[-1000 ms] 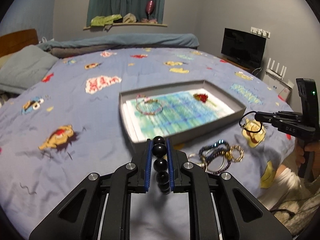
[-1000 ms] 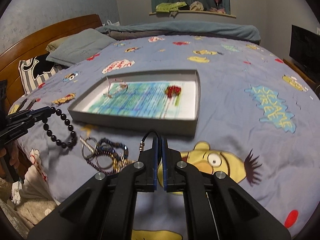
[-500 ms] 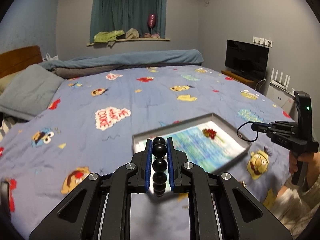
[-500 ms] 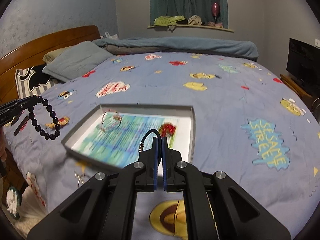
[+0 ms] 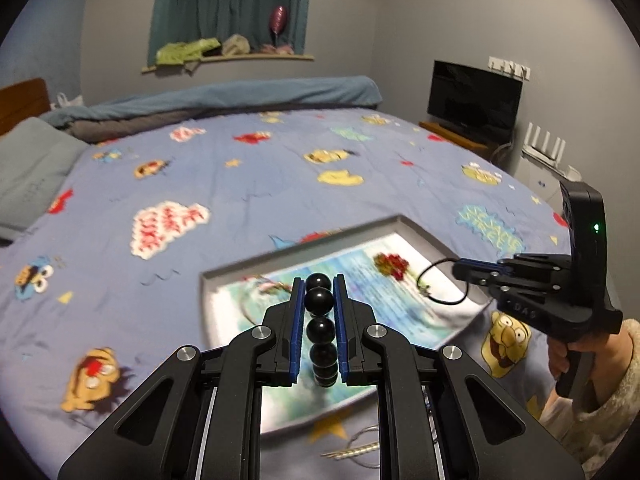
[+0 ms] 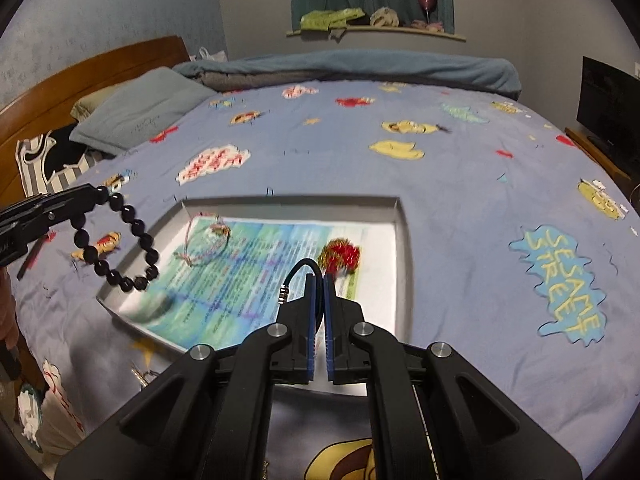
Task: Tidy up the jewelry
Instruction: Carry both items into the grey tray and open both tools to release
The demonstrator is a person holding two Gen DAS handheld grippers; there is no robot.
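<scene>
My left gripper is shut on a black bead bracelet, held above the near left corner of a grey shallow tray. In the right wrist view the bracelet hangs from the left gripper over the tray. My right gripper is shut on a thin black cord bracelet, held above the tray; it also shows in the left wrist view with the cord. In the tray lie a pink string bracelet and a red ornament.
The tray sits on a blue cartoon-print bedspread. Loose metal jewelry lies on the bed in front of the tray. A pillow and wooden headboard are at the left, a TV at the right.
Both grippers have lifted from the jewelry pile and moved forward over the tray, each still holding its bracelet. The tray now lies directly under both.
</scene>
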